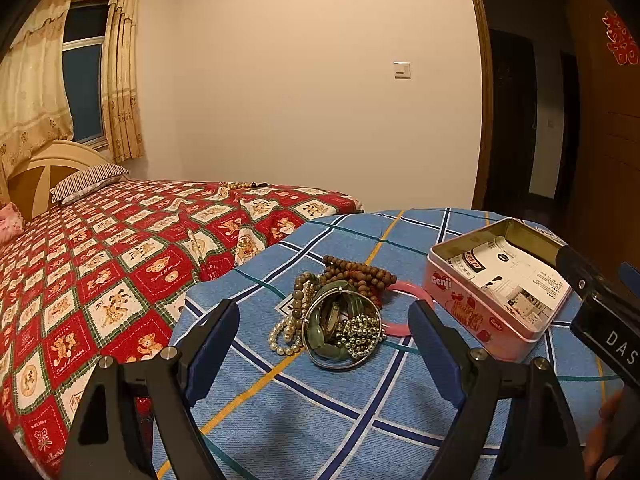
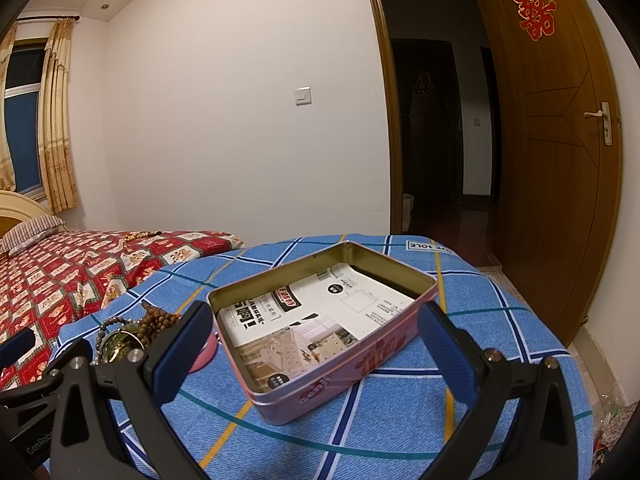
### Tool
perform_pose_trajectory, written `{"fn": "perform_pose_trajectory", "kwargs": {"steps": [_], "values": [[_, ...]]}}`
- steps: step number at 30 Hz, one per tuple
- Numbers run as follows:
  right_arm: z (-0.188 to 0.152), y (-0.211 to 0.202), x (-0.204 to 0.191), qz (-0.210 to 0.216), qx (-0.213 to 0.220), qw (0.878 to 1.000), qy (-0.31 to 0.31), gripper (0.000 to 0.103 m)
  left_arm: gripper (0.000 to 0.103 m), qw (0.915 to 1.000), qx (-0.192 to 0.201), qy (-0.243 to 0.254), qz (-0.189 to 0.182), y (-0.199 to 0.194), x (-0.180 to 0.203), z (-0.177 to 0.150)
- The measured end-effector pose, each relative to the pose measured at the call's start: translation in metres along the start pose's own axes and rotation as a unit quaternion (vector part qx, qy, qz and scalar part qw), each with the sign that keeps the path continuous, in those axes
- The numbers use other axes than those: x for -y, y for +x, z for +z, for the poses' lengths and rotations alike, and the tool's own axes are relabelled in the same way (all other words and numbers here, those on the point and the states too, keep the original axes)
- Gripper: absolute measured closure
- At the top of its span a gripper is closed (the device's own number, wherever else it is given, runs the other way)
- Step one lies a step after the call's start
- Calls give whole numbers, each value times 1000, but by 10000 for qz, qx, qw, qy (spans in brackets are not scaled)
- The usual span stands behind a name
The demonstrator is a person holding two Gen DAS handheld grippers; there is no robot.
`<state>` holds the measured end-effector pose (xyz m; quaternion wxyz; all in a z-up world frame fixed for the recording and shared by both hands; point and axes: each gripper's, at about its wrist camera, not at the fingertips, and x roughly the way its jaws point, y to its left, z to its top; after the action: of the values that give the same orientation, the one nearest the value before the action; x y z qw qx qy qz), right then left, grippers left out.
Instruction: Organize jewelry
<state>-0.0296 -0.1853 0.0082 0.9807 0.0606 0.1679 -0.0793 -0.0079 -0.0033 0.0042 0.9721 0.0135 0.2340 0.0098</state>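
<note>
A heap of jewelry (image 1: 340, 312) lies on the blue checked cloth (image 1: 320, 400): brown wooden beads (image 1: 356, 270), a white pearl bracelet (image 1: 282, 334), green stone pieces inside a silver bangle (image 1: 320, 332), silver beads (image 1: 360, 334) and a pink bangle (image 1: 402, 326). My left gripper (image 1: 324, 336) is open, its fingers on either side of the heap, just short of it. An open pink tin (image 2: 320, 336) lined with printed paper stands to the right. My right gripper (image 2: 316, 348) is open, its fingers flanking the tin's near end. The heap shows partly in the right wrist view (image 2: 132, 328).
The cloth-covered table stands beside a bed with a red patterned cover (image 1: 100, 272). More beads (image 1: 240, 186) lie on the bed's far side. An open wooden door (image 2: 560, 160) and dark doorway are at the right. The right gripper's body (image 1: 600, 308) reaches over the tin.
</note>
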Motion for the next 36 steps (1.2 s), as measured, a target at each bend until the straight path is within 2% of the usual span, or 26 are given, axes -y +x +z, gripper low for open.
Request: {"fn": "perform_pose_trajectory", "kwargs": {"steps": [11, 15, 19, 22, 24, 26, 29, 32, 36], "values": [[-1, 1, 0, -5, -1, 10000, 3, 0, 17, 10000, -14, 1, -30, 0, 0, 0], [0, 2, 0, 20, -25, 10000, 27, 0, 17, 9996, -196, 40, -189, 2, -4, -1], [-1, 5, 4, 330, -142, 9993, 119, 0, 17, 9988, -331, -99, -334, 4, -31, 2], [-2, 7, -6, 869, -281, 9958, -49, 14, 17, 9980, -397, -428, -250, 5, -63, 5], [-2, 15, -23, 1371, -571, 9886, -249, 28, 17, 9965, -412, -716, -135, 6, -83, 6], [-2, 25, -41, 1870, -882, 9777, -356, 37, 17, 9950, -433, -900, -55, 8, -97, 6], [-1, 44, -70, 2508, -1396, 9570, -417, 42, 17, 9931, -569, -1021, 11, 14, -109, 5], [-7, 72, -97, 2659, -1867, 9434, -673, 58, 17, 9928, -615, -1024, 49, 18, -115, 5], [-19, 98, -113, 2684, -2439, 9295, -675, 59, 17, 9933, -604, -987, -2, 22, -120, 8]]}}
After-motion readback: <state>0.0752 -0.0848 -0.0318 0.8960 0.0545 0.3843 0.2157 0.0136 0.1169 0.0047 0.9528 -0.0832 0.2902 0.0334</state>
